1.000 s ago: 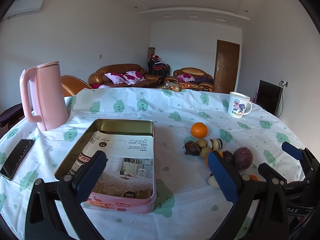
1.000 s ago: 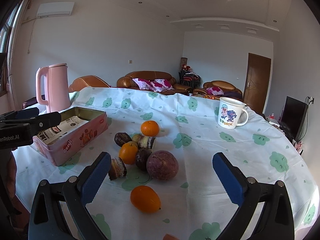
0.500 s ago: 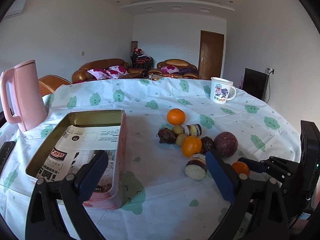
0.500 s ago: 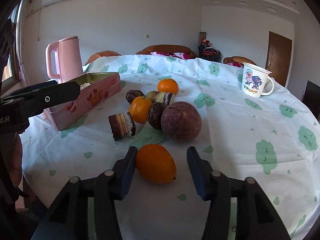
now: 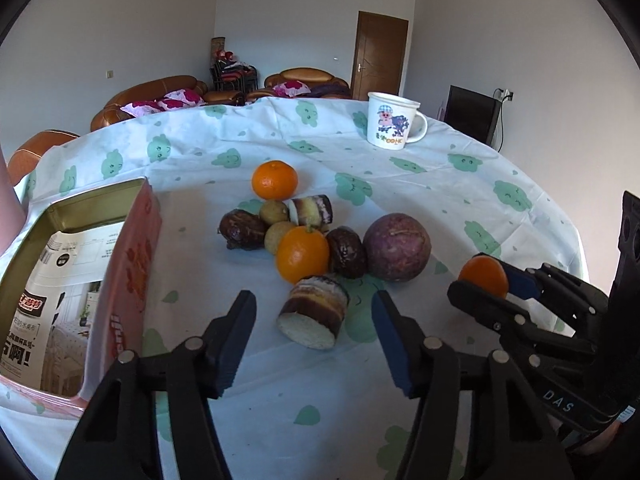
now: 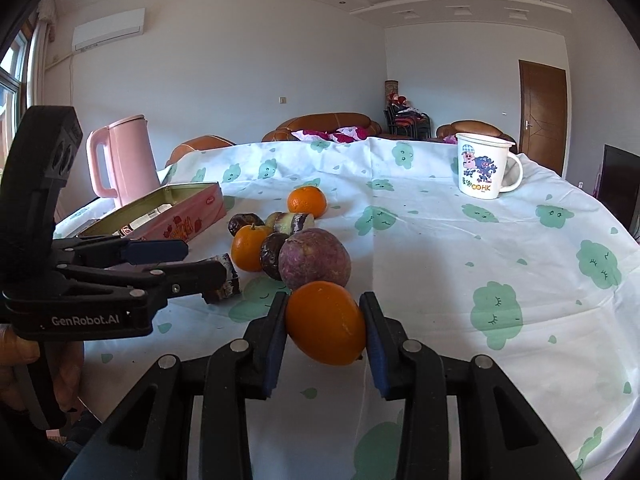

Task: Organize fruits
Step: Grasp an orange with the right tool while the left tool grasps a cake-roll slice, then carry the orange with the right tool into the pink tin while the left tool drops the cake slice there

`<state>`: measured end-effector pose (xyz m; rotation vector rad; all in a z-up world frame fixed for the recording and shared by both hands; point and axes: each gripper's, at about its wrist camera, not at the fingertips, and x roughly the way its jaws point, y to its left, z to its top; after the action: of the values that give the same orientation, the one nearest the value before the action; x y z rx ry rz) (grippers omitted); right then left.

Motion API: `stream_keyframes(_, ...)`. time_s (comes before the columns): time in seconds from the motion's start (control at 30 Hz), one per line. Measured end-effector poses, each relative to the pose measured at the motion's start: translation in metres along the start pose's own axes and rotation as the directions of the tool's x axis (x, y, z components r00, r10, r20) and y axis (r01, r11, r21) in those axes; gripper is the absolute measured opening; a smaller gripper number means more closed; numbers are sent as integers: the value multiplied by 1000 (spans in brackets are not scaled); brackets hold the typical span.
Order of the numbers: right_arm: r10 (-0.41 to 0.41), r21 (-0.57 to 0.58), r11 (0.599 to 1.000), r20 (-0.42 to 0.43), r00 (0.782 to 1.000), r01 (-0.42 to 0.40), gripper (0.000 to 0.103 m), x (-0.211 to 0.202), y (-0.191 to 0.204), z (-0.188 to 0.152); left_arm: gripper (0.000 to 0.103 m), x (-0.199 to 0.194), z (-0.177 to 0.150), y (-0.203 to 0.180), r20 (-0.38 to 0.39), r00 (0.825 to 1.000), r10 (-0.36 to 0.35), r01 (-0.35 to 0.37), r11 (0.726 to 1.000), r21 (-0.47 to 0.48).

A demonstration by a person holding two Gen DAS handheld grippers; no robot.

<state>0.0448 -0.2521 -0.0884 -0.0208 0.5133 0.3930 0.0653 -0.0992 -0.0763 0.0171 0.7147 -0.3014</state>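
Observation:
My right gripper is shut on an oval orange fruit, which also shows in the left wrist view. My left gripper is open, its jaws on either side of a striped cake-roll piece without touching it. Behind it lies a cluster: an orange, a purple passion fruit, dark brown fruits, small tan fruits, another roll piece and a tangerine. The open pink tin stands to the left.
A white cartoon mug stands at the back right of the table. A pink kettle stands behind the tin. The tin holds printed paper. The tablecloth is white with green cloud prints.
My right gripper has shut on the oval orange fruit and raised it slightly. My left gripper has moved right and forward to the cake-roll piece and narrowed its opening.

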Motion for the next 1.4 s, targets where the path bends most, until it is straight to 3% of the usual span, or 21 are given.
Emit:
stream_keyframes(0.2,7,-9,1000,4,1000,-7,38,1,3,-2,40,12,1,3,-57,998,-35,34,999,-15)
stream_keyframes(0.43,15,-25,1000,25,1000,-15,38,-3,7,2,40,5,-2,8,-27,997,-72,71,997,-36)
stream_keyframes(0.77,42,-80,996,55,998,-38,38,-1,27,19,39,-18,1,19,66,997,-28,29,999,-25)
stream_keyframes(1.07,119,-135,985,87,989,-107,38,4,54,49,39,-52,5,44,179,979,95,-86,995,-57)
stream_keyframes(1.4,218,-188,962,89,972,-198,38,23,91,86,39,-82,9,90,251,934,256,-222,962,-158)
